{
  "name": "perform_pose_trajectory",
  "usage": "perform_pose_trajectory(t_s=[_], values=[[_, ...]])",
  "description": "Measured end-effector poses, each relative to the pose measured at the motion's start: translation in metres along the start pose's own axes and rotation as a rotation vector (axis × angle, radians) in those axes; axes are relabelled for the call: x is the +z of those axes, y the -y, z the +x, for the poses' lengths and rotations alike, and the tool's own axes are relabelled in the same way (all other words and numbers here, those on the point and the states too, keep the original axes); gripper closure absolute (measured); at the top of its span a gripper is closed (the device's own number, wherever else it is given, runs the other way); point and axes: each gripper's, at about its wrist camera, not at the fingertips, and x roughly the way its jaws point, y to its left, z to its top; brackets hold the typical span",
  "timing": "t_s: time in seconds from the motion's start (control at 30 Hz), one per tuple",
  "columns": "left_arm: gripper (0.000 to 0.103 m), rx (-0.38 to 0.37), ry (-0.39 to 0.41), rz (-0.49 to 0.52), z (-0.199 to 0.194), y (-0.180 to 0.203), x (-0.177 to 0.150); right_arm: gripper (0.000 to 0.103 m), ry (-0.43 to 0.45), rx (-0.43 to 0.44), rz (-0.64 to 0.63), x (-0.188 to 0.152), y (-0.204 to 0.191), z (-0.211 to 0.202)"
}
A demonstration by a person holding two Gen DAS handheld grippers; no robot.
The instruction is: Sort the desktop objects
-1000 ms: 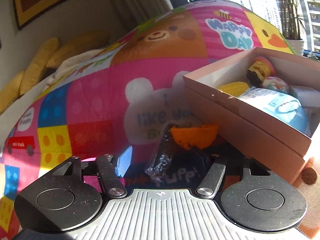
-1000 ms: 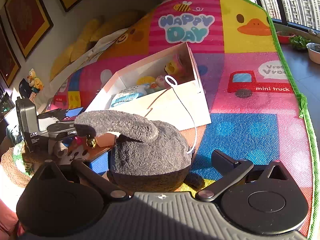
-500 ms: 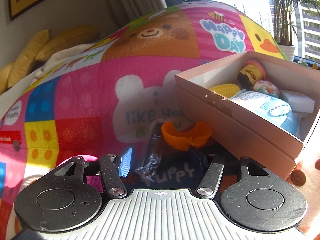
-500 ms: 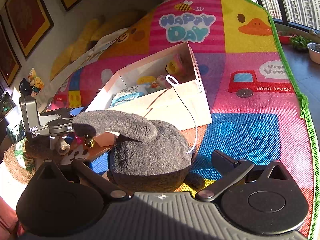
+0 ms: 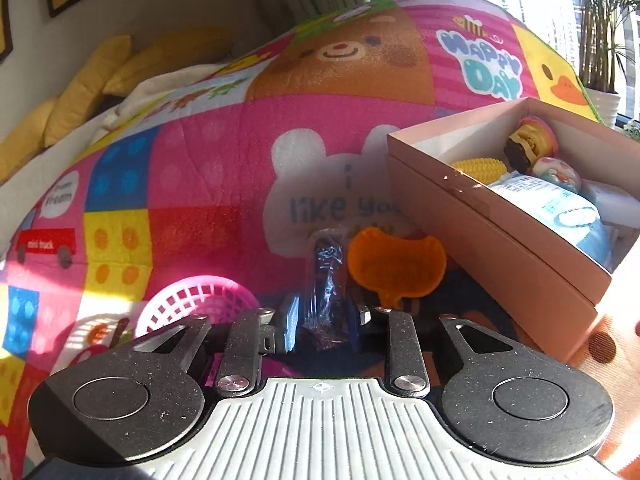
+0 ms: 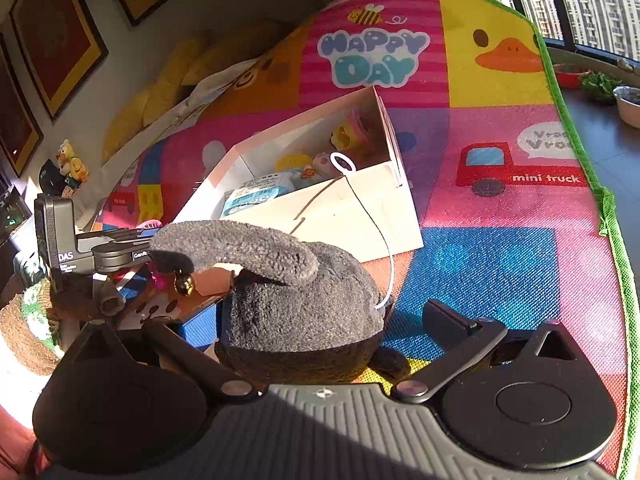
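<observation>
With several toys already in the box (image 5: 500,240), my left gripper (image 5: 324,320) has just clamped the wrapped packet (image 5: 328,280); my right gripper (image 6: 304,320) stays spread around the grey plush (image 6: 296,304), unboxed.

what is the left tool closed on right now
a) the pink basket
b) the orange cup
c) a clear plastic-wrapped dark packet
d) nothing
c: the left tool has just closed its jaws onto the plastic-wrapped packet, which sits pinched between the pads, while the orange cup lies free beyond it and the pink basket sits off to the side.
</observation>
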Motion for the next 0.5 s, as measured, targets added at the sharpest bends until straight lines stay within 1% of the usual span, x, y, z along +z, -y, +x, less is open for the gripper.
perform_pose_trajectory(t_s=[0.07, 0.17, 0.23, 0.27, 0.33, 0.4, 0.43, 0.5], values=[[0.076, 0.000, 0.023, -0.009, -0.024, 0.002, -0.006, 0.000, 0.001, 0.000, 0.001, 0.000, 0.000, 0.000], [0.077, -0.026, 0.074, -0.032, -0.074, 0.012, -0.017, 0.000, 0.018, -0.015, -0.007, -0.001, -0.001, -0.003], [0.076, -0.068, 0.094, -0.040, -0.100, 0.024, -0.023, 0.000, 0.031, -0.032, -0.015, -0.002, -0.003, -0.006], [0.080, -0.102, 0.101, -0.041, -0.113, 0.033, -0.027, 0.000, 0.035, -0.039, -0.015, -0.002, -0.003, -0.007], [0.080, -0.176, 0.097, -0.037, -0.130, 0.052, -0.034, 0.000, 0.026, -0.038, 0.014, -0.003, -0.002, -0.009], [0.080, -0.243, 0.080, -0.007, -0.140, 0.075, -0.042, 0.000, 0.009, -0.017, 0.059, -0.006, 0.002, -0.010], [0.077, -0.257, 0.075, 0.013, -0.143, 0.086, -0.046, 0.000, 0.015, -0.013, 0.065, -0.007, 0.003, -0.012], [0.076, -0.267, 0.082, 0.060, -0.148, 0.101, -0.051, 0.000, 0.013, -0.013, 0.068, -0.008, 0.004, -0.013]])
